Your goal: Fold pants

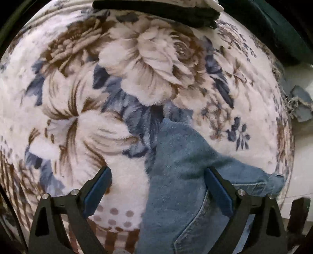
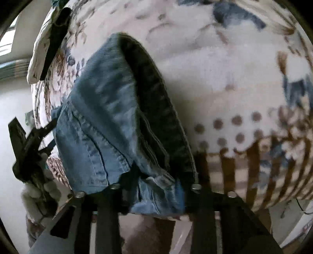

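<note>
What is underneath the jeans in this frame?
The jeans lie on a floral fleece blanket, which shows all around them. Whatever the blanket itself covers, and the blanket's pattern directly beneath the denim, is hidden.

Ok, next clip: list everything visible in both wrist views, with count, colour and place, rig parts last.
jeans: one pair, blue denim, lying on the blanket; bunched in the right wrist view.
blanket: one, white with brown and blue flowers, dots and stripes, covering the surface.
dark folded item: one, black, at the blanket's far edge.
frayed denim piece: one, blue, beyond the blanket's right edge.
left gripper: one, black with blue pads, jaws open above the jeans.
right gripper: one, black, jaws closed on a fold of the jeans.
</note>
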The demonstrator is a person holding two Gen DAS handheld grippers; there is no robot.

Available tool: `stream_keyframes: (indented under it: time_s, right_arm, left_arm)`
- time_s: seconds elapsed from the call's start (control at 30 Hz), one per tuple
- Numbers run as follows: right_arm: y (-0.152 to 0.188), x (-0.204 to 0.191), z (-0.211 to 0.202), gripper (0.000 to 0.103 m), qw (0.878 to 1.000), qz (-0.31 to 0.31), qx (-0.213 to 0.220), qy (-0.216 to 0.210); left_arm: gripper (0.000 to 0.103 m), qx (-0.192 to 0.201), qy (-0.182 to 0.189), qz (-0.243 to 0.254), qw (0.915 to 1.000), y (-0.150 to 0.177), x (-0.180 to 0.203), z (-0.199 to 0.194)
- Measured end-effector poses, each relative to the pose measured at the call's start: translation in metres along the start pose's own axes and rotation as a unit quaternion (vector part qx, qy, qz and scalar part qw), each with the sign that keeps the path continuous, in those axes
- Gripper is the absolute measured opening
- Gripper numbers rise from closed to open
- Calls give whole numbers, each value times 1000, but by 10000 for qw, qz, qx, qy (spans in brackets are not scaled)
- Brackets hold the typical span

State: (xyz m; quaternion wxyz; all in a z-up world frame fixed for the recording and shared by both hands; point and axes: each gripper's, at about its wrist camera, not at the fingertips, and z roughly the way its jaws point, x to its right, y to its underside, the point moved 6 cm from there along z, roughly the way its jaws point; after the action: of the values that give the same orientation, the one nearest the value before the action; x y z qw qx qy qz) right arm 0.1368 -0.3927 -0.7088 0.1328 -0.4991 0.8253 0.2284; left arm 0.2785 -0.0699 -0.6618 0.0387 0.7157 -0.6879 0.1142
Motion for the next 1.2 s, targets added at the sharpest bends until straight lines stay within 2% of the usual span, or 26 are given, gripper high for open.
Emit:
stream_keyframes:
  time_s: [0.13,0.23,0.27,0.33,0.37,0.47,0.5,0.53,0.57,0.63,0.73,0.77,0.8,0.83,0.87,0.9,0.97,1.0,1.1,1.2]
  right_arm:
    - [23,-6,-45,18,9993,166,339,11]
    - [34,17,-48,18,9982,515,238,198]
    - [37,24,-42,19,9984,540,119,125]
    - [35,28,-24,30,9982,533,-273,25]
    - [31,33,-19,35,9977,568,-355,140]
    - [17,32,-24,46,9983,515,-201,202]
    - [12,29,-28,55,9986,489,-75,179]
    - [6,29,-29,61,9988,454,17,168]
    - [0,29,-30,61,9988,437,111,175]
    - [-13,28,-23,61,9985,492,196,140]
    - [-26,32,-9,61,9979,606,198,98]
    - [-28,34,-5,61,9975,664,194,114]
    - [-30,34,-4,61,9974,694,161,119]
    - [-32,35,-6,61,9974,695,143,148]
    - [-32,34,-9,61,9976,654,144,162]
    - [-33,32,-11,61,9979,606,167,148]
    - [-33,26,-17,61,9981,521,280,153]
    - [-36,21,-18,61,9982,468,364,134]
    - [-45,21,-22,61,9975,448,539,110]
    - [-54,25,-11,61,9974,533,464,-130]
  left_arm:
    - [97,-23,39,223,9997,1,4,-10]
    - [97,-124,230,233,9994,0,11,-7]
    - [97,-145,266,243,9992,-1,14,-5]
    - [97,-153,239,237,9993,-5,18,0]
    - [97,-157,266,194,9993,-8,19,3]
    - [94,-135,477,13,9988,-19,20,14]
    - [78,-115,611,-41,9981,-21,19,16]
    - [43,-65,835,-141,9964,-28,19,19]
    - [30,-69,969,-204,9951,-30,19,22]
    - [17,-86,1088,-407,9932,-35,12,26]
    - [13,-254,1452,-1124,9827,-39,-11,38]
    - [13,-312,1625,-1442,9756,-40,-20,43]
    - [15,-343,1721,-1572,9719,-40,-24,44]
    - [16,-367,1727,-1539,9722,-41,-23,44]
    - [16,-361,1593,-1291,9781,-43,-18,39]
    - [23,-254,1403,-945,9853,-44,-11,32]
    - [59,-1,1140,-510,9922,-44,-2,17]
    - [103,96,1160,-369,9925,-44,2,10]
    - [103,215,1042,-181,9942,-44,6,1]
    - [103,278,766,-181,9965,-43,5,-3]
